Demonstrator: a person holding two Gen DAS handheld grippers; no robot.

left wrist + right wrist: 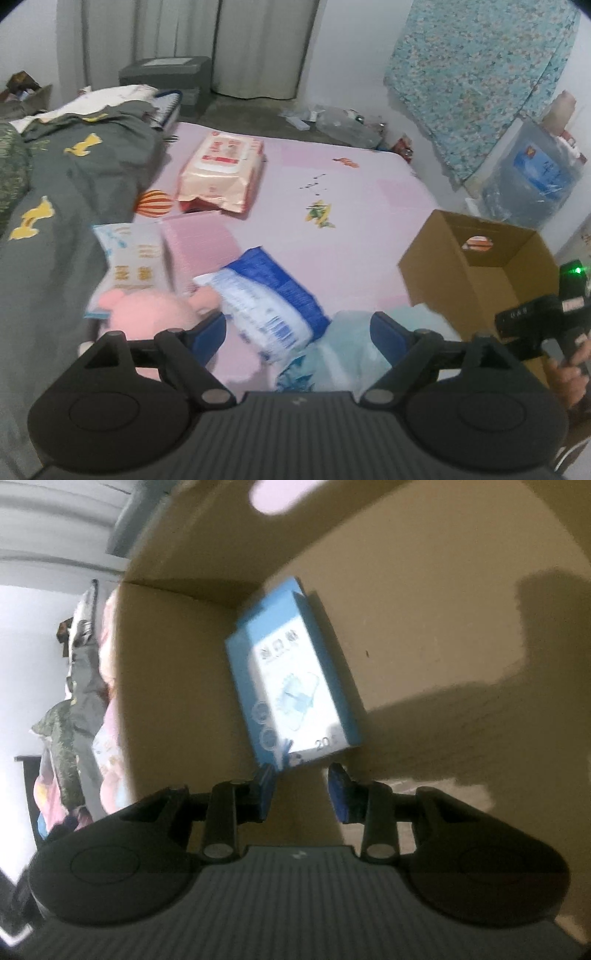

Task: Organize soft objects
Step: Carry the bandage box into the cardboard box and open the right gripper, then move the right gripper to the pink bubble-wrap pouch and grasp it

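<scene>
The left hand-held gripper (297, 334) stands with its jaws wide apart and nothing clamped between them. It points down and forward over the bed (369, 192). Directly ahead of the gap, and partly inside it, lies the blue-and-white soft pack (271, 295). The pack's long axis runs on a diagonal, from the upper left near the pink sheet block down toward the right fingertip, so it sits askew to the line joining the two pads. Judgement: the jaws would need a small roll, or a bite on the near narrow end, to close across the pack's short side.

Just left of the left pad lies the pink plush toy (147, 314), touching or nearly touching the pack's far corner. Behind it is the white sachet pack (133, 258). Under and beside the right pad lies a pale blue soft item (351, 354), blurred. Farther up the bed sits the orange-and-white tissue pack (218, 170), well apart.

The cardboard box (454, 280) stands to the right of the left gripper, near. The right hand-held gripper (301, 786) is already inside it, jaws partly apart and clear of the blue carton (295, 679), which rests against the box wall just ahead of the fingertips, released.

Judgement: the left hand is the nearer to the remaining soft items.
</scene>
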